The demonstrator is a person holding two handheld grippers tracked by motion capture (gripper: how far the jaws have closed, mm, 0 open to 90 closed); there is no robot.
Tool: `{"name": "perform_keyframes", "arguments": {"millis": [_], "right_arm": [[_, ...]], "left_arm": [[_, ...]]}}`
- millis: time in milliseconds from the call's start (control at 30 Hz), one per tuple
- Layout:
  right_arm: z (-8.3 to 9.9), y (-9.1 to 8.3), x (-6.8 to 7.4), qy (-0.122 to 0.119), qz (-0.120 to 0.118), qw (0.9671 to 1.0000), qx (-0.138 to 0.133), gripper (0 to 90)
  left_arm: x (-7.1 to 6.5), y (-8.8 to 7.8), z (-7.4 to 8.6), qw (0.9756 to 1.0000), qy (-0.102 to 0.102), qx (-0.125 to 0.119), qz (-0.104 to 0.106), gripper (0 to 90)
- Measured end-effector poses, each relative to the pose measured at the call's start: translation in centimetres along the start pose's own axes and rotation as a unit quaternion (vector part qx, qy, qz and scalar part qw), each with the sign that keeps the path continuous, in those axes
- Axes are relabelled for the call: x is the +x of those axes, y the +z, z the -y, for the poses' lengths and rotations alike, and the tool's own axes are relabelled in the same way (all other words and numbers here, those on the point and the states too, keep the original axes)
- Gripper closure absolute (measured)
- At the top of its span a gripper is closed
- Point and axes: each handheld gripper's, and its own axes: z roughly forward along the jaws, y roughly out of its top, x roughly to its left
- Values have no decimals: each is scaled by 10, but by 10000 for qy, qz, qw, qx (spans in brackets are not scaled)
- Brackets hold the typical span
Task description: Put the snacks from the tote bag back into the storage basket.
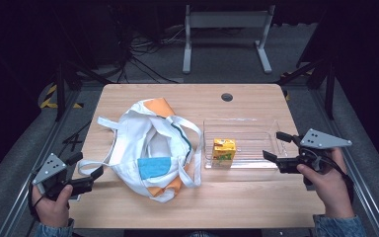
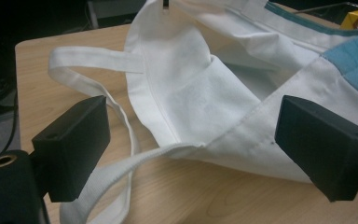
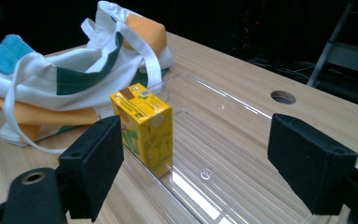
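**Grippers poised at bag and carton**

The left hand-held gripper [image 1: 88, 173] sits jaws wide at the near-left edge of a crumpled white cloth tote bag [image 1: 150, 148] with orange and blue panels, on the pale wooden worktop [image 1: 256, 197]. The right hand-held gripper [image 1: 276, 146], also wide, faces a yellow juice carton [image 1: 224, 151] standing upright in a clear plastic tray [image 1: 256, 129] just beside the bag.

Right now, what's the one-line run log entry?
left gripper: open by tote bag | right gripper: open at clear tray | juice carton: upright in tray
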Motion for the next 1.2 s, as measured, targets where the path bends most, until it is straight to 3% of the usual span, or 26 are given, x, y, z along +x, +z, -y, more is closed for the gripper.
{"name": "perform_keyframes", "arguments": {"millis": [300, 400, 433, 500, 633, 700, 833, 1067, 1200], "right_arm": [[28, -8, -3, 117, 165, 9995, -226, 187], [40, -7, -4, 194, 188, 9992, -289, 171], [49, -6, -5, 273, 194, 9989, -334, 167], [53, -6, -5, 327, 222, 9986, -346, 166], [70, -4, -8, 553, 374, 9967, -469, 144], [78, -1, -8, 479, 487, 9969, -391, 146], [88, 6, -5, 635, 392, 9969, -242, 149], [89, 9, -1, 438, 679, 9966, -141, 160], [90, 9, 0, 443, 674, 9967, -134, 155]], "left_arm": [[0, -5, 11, 10000, 70, -4, 43, 87], [-1, -5, 13, 9996, 244, -111, -44, 74], [-1, -4, 15, 9993, 352, -157, 8, 60], [-1, -3, 17, 9993, 352, -138, 68, 53], [0, -1, 21, 9996, 280, -60, 57, 45], [1, -2, 22, 9996, 276, -79, 34, 45], [4, -1, 25, 9999, 154, 13, -16, 46], [9, 0, 30, 10000, -27, 76, 1, 43], [10, 3, 31, 9999, -50, 151, 19, 43]]}}
